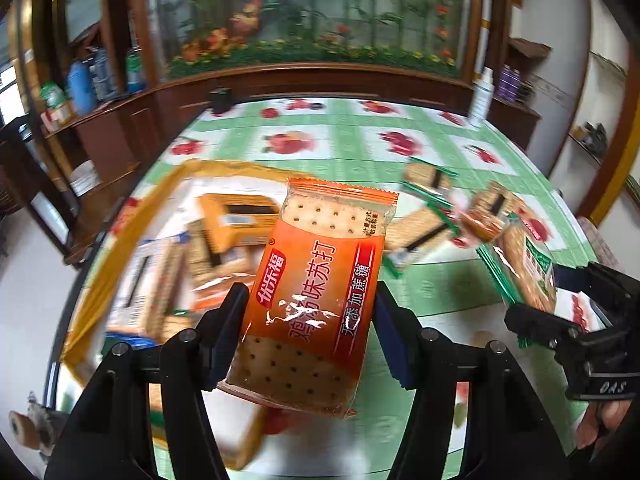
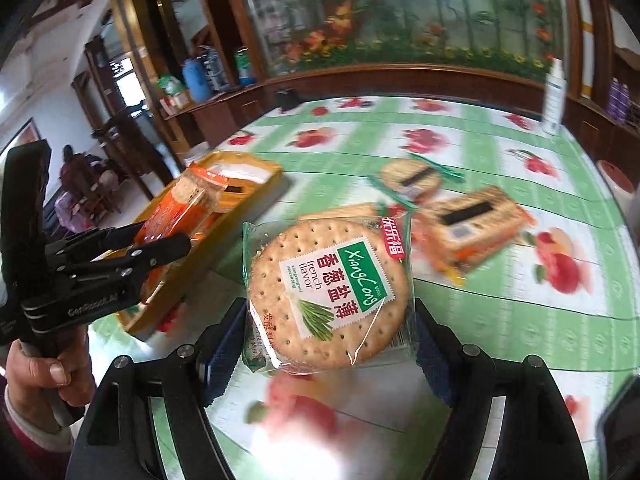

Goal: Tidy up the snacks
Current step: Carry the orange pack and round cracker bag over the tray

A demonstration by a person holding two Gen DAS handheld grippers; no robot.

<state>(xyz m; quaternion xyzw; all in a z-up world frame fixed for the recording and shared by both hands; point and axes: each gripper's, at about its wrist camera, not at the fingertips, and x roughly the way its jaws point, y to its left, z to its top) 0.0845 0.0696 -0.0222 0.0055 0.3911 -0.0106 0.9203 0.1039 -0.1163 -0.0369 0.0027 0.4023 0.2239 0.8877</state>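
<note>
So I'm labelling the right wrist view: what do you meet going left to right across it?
Left gripper holding an orange cracker pack → yellow tray → round green-label cracker pack in the right gripper → square cracker pack on the tablecloth → white bottle.

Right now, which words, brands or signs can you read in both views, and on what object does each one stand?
"优乐福", "鸡汤味苏打", "无添加蔗糖": orange cracker packet in the left gripper.
"XiangCong", "香葱盐薄", "french flavor", "优乐福": green round cracker packet in the right gripper.
"GenRobot.AI": left gripper's body, seen in the right wrist view.
"DAS": right gripper's body.
Small side print on both packets and the labels of the loose packets are too blurred to read.
</note>
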